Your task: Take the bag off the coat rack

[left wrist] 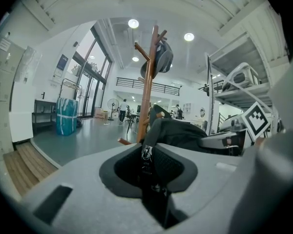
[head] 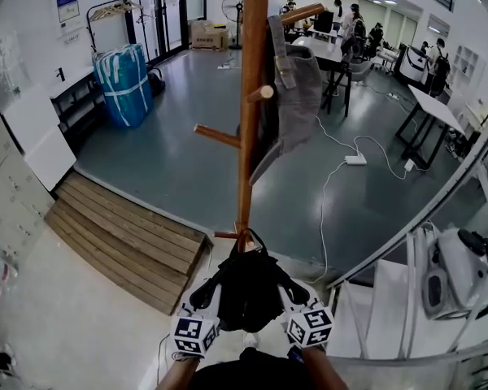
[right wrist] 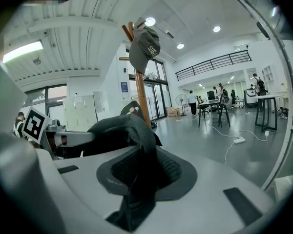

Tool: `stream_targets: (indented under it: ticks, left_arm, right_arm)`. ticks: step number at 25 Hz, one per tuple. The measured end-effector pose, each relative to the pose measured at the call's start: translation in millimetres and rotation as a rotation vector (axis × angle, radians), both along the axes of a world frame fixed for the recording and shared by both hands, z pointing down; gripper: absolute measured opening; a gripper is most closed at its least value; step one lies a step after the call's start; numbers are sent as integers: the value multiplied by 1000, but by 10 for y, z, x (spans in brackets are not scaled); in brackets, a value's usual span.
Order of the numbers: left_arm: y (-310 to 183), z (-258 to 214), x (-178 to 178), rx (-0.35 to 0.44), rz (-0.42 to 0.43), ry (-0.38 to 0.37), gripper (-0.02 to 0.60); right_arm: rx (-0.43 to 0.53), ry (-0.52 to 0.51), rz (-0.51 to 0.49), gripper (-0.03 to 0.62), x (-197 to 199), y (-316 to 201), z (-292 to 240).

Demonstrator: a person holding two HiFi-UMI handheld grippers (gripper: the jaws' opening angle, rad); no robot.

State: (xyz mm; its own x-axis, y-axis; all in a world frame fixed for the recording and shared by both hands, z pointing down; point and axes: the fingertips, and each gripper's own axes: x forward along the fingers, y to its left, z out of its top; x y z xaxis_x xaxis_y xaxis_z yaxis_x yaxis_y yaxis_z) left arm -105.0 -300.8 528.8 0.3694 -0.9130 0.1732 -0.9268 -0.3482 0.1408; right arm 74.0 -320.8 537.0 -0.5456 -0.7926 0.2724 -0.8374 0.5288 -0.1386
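Bag of soft black cloth, slumped and creased, hangs at the foot of the coat rack, at 6 o'clock from the pole in the head view. Its thin strap loops up to the pole beside the lowest peg; I cannot tell whether the loop sits over that peg.

Both claws are clenched on it from opposite sides. The left claw pinches a fold of cloth between its ribbed dark pads, with a small metal zipper pull showing at the pinch. The right claw grips another thick fold, which drapes over and down between its pads.

The rack is a round pole of varnished reddish wood with short round pegs angled upward. A gray cap of stiff cloth hangs high on it, at 1 o'clock from the pole.

Around the pole the floor is smooth, gray and glossy, with wide open room from 10 to 1 o'clock. A slatted wooden step lies at 9 o'clock, its edge near the bag. A blue wrapped bundle stands well apart at 10 o'clock. A white power strip and its cable trail across the floor at 2 o'clock. A white metal shelving unit crowds in just beside the right claw at 3 o'clock.
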Motion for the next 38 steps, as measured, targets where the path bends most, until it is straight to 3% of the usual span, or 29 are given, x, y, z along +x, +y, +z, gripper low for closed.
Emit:
stream_targets:
  ticks: [9,19,38]
  left_arm:
    - [302,-144,25,33,36,8,74]
    - [959,-192,-134,38,78,20,74]
    - [2131,27,-452,12,177,25,72]
  right_arm:
    - [27,-9,16,81,15,322,-134]
    - [34,-10,36,81,-144,1003,-195]
    - [-60,-18,97,81,-463,2302,10]
